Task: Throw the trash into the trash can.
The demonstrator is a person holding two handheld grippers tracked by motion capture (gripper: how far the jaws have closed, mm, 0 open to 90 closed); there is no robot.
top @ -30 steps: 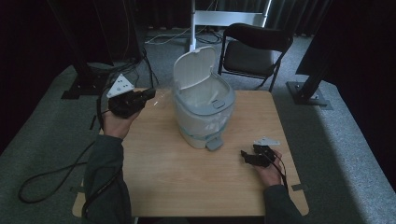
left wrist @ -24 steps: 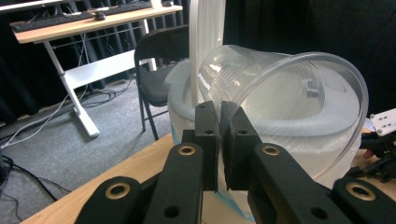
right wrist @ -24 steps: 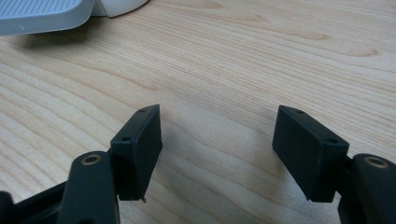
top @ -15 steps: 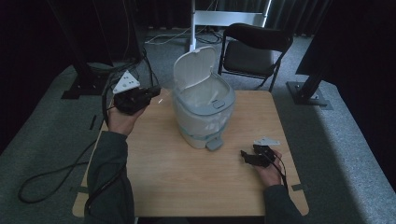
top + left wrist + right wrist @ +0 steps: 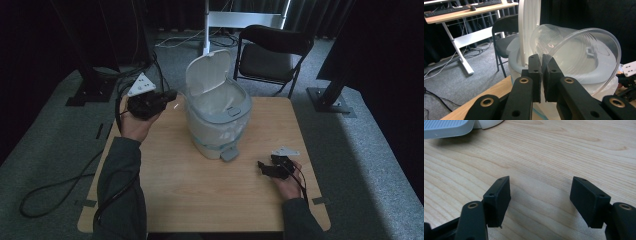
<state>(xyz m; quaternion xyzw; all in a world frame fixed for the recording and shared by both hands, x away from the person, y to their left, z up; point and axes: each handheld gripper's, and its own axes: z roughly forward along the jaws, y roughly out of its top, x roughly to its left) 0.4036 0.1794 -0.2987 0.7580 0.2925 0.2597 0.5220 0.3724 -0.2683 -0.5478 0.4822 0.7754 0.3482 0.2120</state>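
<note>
Nearest, right tool (image 5: 263,167): low on the wooden table (image 5: 175,200) toward its right front, held in the right hand (image 5: 286,181); jaws spread wide with only bare wood grain between them in the right gripper view (image 5: 540,195); nothing gripped.
Next, grey foot pedal (image 5: 229,154): at the front base of the bin, near the right tool but apart from it; corner seen at upper left of the right gripper view (image 5: 446,127).
Then, pale step bin (image 5: 218,116): upright at mid-table, slightly toward the far edge; lid (image 5: 206,71) raised and standing on its far side; clear liner bag (image 5: 227,131) draped over the rim.
Beside the bin on its left, left tool (image 5: 172,95): raised above the table's far left corner in the left hand (image 5: 134,125), grey three-cornered plate (image 5: 141,85) on top; jaws pressed together on the rim of a clear plastic cup (image 5: 576,55), left gripper view (image 5: 541,75).
Cup: tipped on its side, mouth toward the camera, just at the bin's open top beside the raised lid.
Farther off, black folding chair (image 5: 272,55): on the grey carpet beyond the table.
Farthest, white stand (image 5: 240,20) against dark curtains.
</note>
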